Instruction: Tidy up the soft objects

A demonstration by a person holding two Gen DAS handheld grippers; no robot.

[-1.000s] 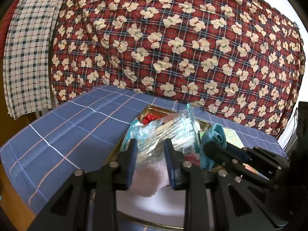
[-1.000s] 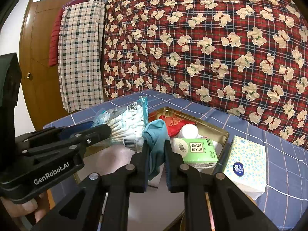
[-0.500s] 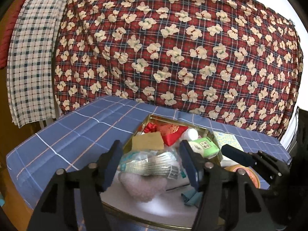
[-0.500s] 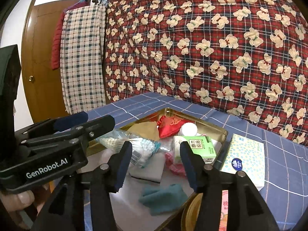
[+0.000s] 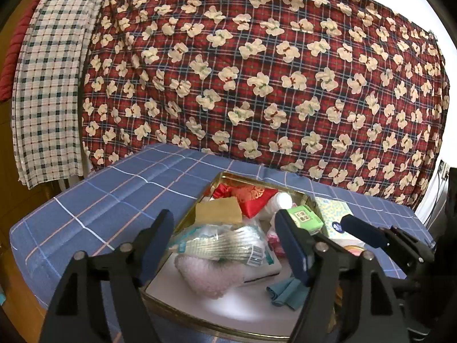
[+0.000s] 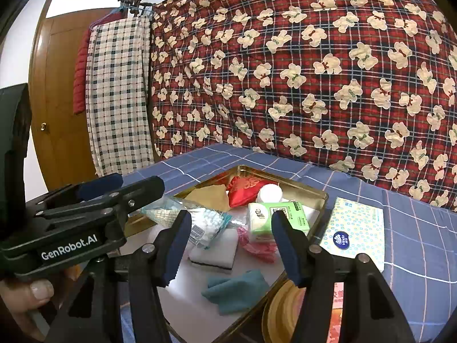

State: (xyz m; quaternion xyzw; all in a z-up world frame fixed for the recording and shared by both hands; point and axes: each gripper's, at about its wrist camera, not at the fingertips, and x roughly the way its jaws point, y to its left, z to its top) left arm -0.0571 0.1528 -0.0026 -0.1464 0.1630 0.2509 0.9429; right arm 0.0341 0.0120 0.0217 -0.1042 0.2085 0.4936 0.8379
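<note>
swab bag point(image 5: 220, 247) lying crosswise, tray point(image 5: 200, 324)

A red plaid quilt point(image 5: 271, 71) printed with cream bears was seen across the upper frame. A blue cloth point(image 5: 114, 194) lined in white and orange lay lower left. A gold tray point(image 6: 322, 200) held a teal cloth point(image 6: 237, 288), a pink fluffy item point(image 5: 208, 277) and a green packet point(image 6: 274, 217).
</note>
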